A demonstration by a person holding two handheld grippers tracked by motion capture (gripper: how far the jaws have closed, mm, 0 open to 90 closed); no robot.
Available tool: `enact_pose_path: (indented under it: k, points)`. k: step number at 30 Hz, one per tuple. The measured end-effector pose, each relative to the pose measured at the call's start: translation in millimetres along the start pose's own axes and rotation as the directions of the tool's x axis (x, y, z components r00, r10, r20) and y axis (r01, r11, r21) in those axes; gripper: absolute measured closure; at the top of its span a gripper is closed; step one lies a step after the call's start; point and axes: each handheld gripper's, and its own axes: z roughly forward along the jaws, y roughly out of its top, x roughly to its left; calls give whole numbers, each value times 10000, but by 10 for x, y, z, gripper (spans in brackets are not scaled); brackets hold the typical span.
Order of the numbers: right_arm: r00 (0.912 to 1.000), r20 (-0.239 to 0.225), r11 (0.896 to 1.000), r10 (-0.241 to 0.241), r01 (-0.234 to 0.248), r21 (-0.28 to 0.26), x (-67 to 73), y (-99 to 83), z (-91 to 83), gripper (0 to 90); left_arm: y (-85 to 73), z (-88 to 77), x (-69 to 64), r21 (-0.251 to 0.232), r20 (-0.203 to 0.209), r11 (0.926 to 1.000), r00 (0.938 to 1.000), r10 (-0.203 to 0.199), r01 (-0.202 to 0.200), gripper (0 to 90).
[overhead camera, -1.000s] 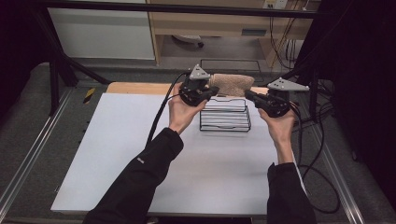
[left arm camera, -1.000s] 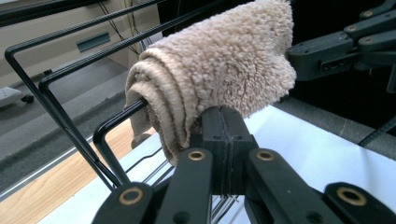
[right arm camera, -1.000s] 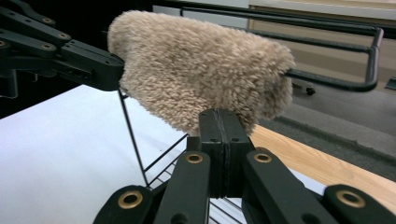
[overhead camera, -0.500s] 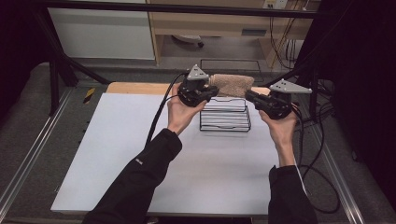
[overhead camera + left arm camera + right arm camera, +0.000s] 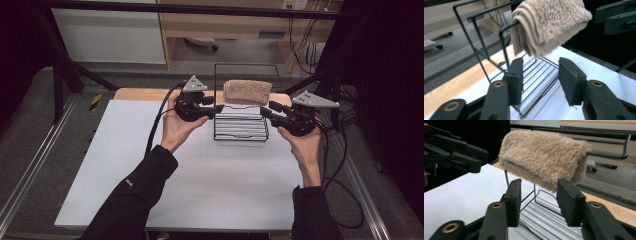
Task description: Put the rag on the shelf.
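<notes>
Now: towel left draped on the wire rack

A folded beige towel (image 5: 247, 92) is seen at upper centre of the high view, hung over the top bar of a black wire rack (image 5: 240, 131) on the white table (image 5: 200, 185). Its pile looks thick and fuzzy. The rack's lower tray holds nothing. The left gripper (image 5: 218, 108) and right gripper (image 5: 264, 111) have just been opening; nothing is pinched between their parted jaws. The rack's far bars are partly hidden behind the towel.
</notes>
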Motion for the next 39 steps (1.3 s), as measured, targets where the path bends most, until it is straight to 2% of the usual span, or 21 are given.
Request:
enact_pose_path:
  k: [6,11,18,28,33,39]
  points:
    - [9999,-45,9998,146,-145,105,60,-109,-43,377,-230,-202,48,91,-110,9998,9998,-164,165,435]
    - [9994,-246,9993,227,-220,293,115,-210,-75,297,-459,-369,78,232,-287,9996,9995,-135,142,337]
    - [9987,-269,9976,432,-417,545,165,-345,-90,152,-789,-598,127,296,-557,9992,9982,-242,259,215]
    - [9981,-416,9936,460,-414,1048,222,-592,-68,79,-1235,-890,246,606,-1038,9956,9924,-654,720,102]
    - [9967,-487,9905,647,-582,1246,260,-751,-60,62,-1495,-994,273,760,-1298,9931,9884,-793,896,93]
    - [9945,-603,9834,853,-743,1655,280,-959,-36,51,-1773,-1083,284,795,-1401,9898,9844,-1067,1186,92]
